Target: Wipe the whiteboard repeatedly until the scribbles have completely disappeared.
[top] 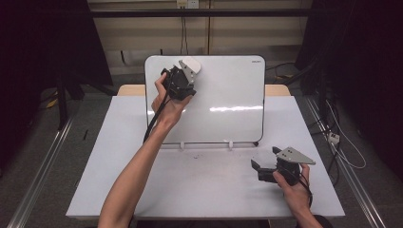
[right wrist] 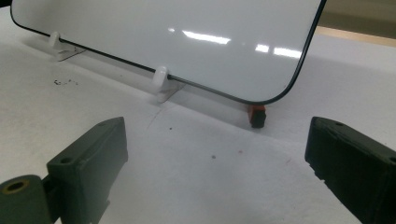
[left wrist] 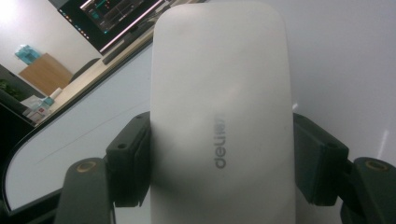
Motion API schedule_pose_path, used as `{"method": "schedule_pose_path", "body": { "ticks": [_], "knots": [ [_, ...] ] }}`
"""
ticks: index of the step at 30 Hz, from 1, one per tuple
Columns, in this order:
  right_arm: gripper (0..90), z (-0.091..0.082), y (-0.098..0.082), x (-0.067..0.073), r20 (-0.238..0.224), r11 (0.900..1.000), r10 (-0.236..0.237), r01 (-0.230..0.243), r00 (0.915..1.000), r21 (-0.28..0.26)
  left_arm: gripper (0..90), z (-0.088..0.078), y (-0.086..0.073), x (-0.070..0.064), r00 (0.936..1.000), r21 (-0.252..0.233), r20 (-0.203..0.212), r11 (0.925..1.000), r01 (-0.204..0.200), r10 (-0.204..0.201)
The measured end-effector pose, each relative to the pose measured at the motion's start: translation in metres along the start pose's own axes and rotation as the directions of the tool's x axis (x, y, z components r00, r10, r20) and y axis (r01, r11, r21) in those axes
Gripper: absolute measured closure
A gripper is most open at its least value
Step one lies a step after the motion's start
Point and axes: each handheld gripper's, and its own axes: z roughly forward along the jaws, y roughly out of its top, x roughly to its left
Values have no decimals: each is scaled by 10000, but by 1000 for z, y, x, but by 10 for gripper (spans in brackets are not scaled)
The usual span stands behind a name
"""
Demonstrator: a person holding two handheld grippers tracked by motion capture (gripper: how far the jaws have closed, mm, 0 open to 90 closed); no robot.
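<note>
- At the whiteboard's (top: 228, 95) upper left corner, your left gripper (top: 183, 76) pinches the white eraser (left wrist: 222, 116) firmly; keep its face flat on the board.
- Sweep evenly across the board.
- Right gripper (top: 260, 168), jaws spread and empty, waits low on the table (top: 199, 185).

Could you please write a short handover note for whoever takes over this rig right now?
Left gripper: shut on the eraser, held up at the whiteboard, top left.
Right gripper: open, holding nothing, resting low over the table by the board's lower right corner.
Done: eraser picked up; board looks clean in the high view.
Left: check for faint marks, wipe if needed, then put the eraser down.
</note>
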Motion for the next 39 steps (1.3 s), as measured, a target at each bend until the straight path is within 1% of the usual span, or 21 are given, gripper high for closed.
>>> {"method": "schedule_pose_path", "body": {
  "ticks": [2,5,7,8,11,12,13,14,15,16,17,22,24,25,26,29,31,33,35,37,39],
  "knots": [
    [58,0,0,0,21,10000,-36,36,10000,-21,309,-1,-2,-8,9992,-49,147,9993,-379,380],
    [58,0,0,0,-31,10000,-5,5,10000,9,309,-2,-5,-28,9950,-154,395,9957,-912,917],
    [58,0,0,1,-29,10000,-13,13,10000,29,306,-2,-4,-44,9891,-100,298,9895,-1442,1445],
    [58,1,1,1,-26,10000,-60,60,10000,14,305,-2,-3,-50,9869,-127,371,9876,-1565,1569],
    [58,0,1,2,-55,10000,-69,69,10000,-14,306,-6,-5,-71,9737,-279,669,9759,-2163,2178],
    [58,0,1,2,-55,10000,-69,69,10000,-14,306,-7,-8,-78,9732,-387,795,9762,-2134,2159],
    [58,0,1,2,-52,10000,-52,52,10000,-10,307,-8,-11,-83,9703,-335,829,9738,-2250,2271],
    [58,1,1,2,-45,10000,-69,69,10000,-39,307,-10,-14,-87,9719,-370,904,9759,-2150,2175],
    [59,1,1,2,-52,10000,-24,24,10000,-52,307,-12,-17,-90,9710,-363,970,9757,-2162,2187],
    [59,1,1,2,-71,10000,-8,8,10000,-46,308,-14,-19,-92,9683,-396,977,9731,-2270,2298],
    [59,2,1,2,-72,10000,-38,38,10000,-56,308,-15,-21,-92,9667,-457,1082,9726,-2281,2318],
    [59,1,2,2,-62,10000,11,-11,10000,-52,309,-16,-22,-85,9699,-515,1563,9822,-1807,1866],
    [59,1,2,2,-65,10000,-32,32,10000,-77,309,-17,-22,-79,9693,-567,2010,9895,-1327,1415],
    [59,1,2,2,-71,10000,-36,36,10000,-68,309,-17,-23,-75,9678,-573,2232,9926,-1066,1168],
    [59,1,2,3,-72,10000,-17,17,10000,-52,309,-17,-23,-72,9668,-575,2360,9946,-864,976],
    [59,1,1,3,-68,9999,-73,73,9999,-70,309,-19,-26,-66,9659,-577,2475,9963,-630,754],
    [59,0,1,3,-49,10000,-24,23,10000,-60,309,-23,-26,-64,9676,-740,2421,9957,-555,720],
    [58,-1,1,2,-22,10000,-42,42,10000,-38,309,-28,-27,-64,9654,-786,2545,9962,-385,574],
    [58,-1,1,3,-37,10000,-44,44,10000,-61,309,-32,-27,-64,9674,-803,2463,9960,-396,584],
    [58,0,1,3,-65,9999,-94,94,9999,-90,309,-35,-28,-61,9671,-832,2505,9963,-233,436],
    [58,-1,1,3,-78,9999,-82,81,9999,-90,309,-38,-30,-58,9674,-893,2527,9960,59,169]
  ]
}}
